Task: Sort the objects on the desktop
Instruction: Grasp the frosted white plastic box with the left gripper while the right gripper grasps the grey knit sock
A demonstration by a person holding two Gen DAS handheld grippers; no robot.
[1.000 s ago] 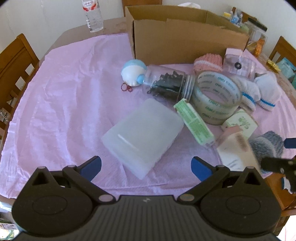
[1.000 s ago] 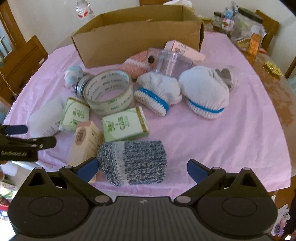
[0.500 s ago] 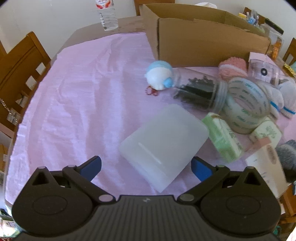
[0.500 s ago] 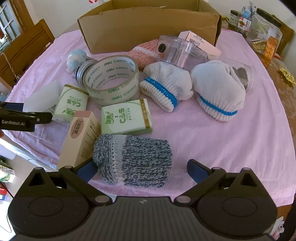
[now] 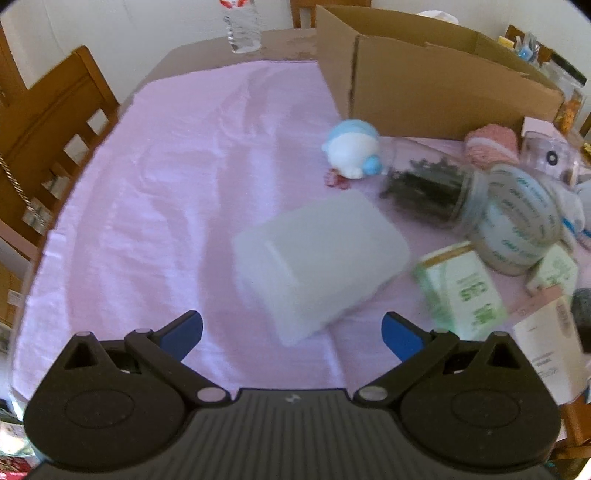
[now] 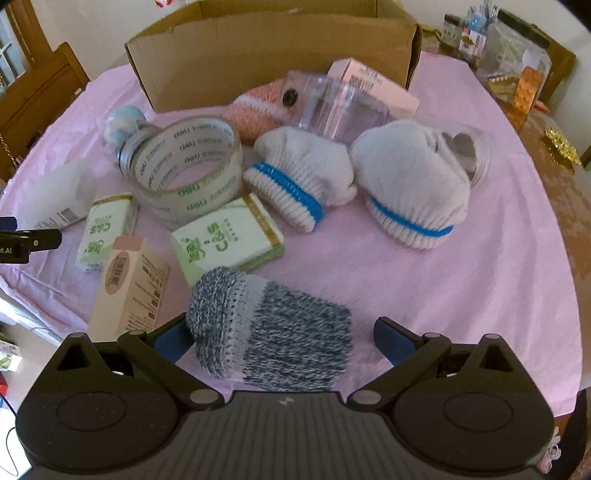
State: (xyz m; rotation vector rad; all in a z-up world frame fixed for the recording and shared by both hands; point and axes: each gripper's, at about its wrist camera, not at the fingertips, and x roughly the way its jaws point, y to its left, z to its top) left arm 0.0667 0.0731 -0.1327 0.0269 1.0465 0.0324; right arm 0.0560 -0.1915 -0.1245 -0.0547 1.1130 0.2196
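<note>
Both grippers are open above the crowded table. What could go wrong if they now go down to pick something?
The right gripper straddles the grey knitted sock, but the pink-topped carton stands right beside it; the left finger might knock it over. The left gripper faces the frosted plastic box, which looks wide and smooth, so it may slip or push against the green tissue pack.

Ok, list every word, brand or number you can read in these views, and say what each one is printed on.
"deli": repeated around the clear tape roll.
"C&S": on the green tissue pack and on the smaller green pack.
"t.AI": cut off at the frame edge, on the left gripper.
Too small or blurred: the barcode and fine print on the pink-capped carton, the pink box and the water bottle label.
</note>
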